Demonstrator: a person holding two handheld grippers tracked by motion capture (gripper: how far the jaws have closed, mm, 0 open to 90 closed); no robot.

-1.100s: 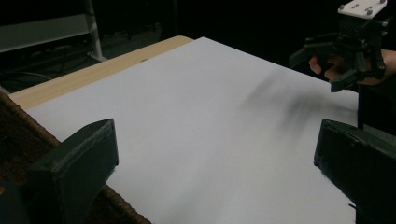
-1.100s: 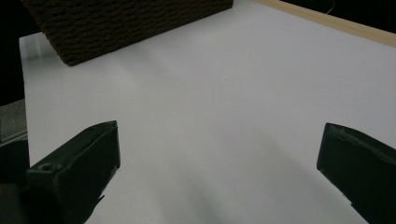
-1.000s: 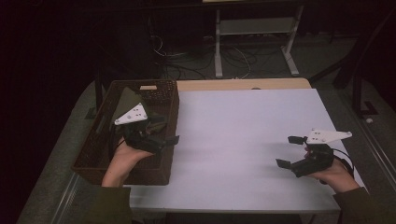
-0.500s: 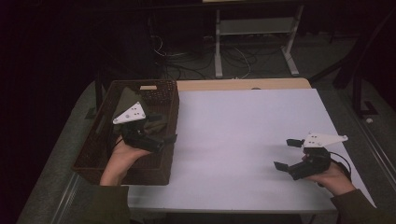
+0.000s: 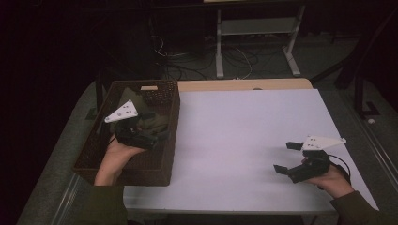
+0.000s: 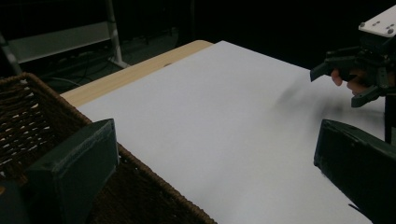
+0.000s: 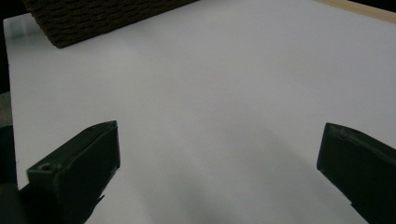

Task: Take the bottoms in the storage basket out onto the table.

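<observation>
Over the last second the left gripper [image 5: 152,136] had lifted a little and drifted toward the upper part of the basket [image 5: 170,136] at the frame's left, over the dark green cloth [image 5: 157,123] lying inside, its jaws apart and holding nothing. The right gripper [image 5: 287,157], at lower right on the white table [image 5: 234,140], barely shifted and also stayed spread and empty. So the cloth was not yet gripped, and I judged the left reach into the basket was just beginning.
</observation>
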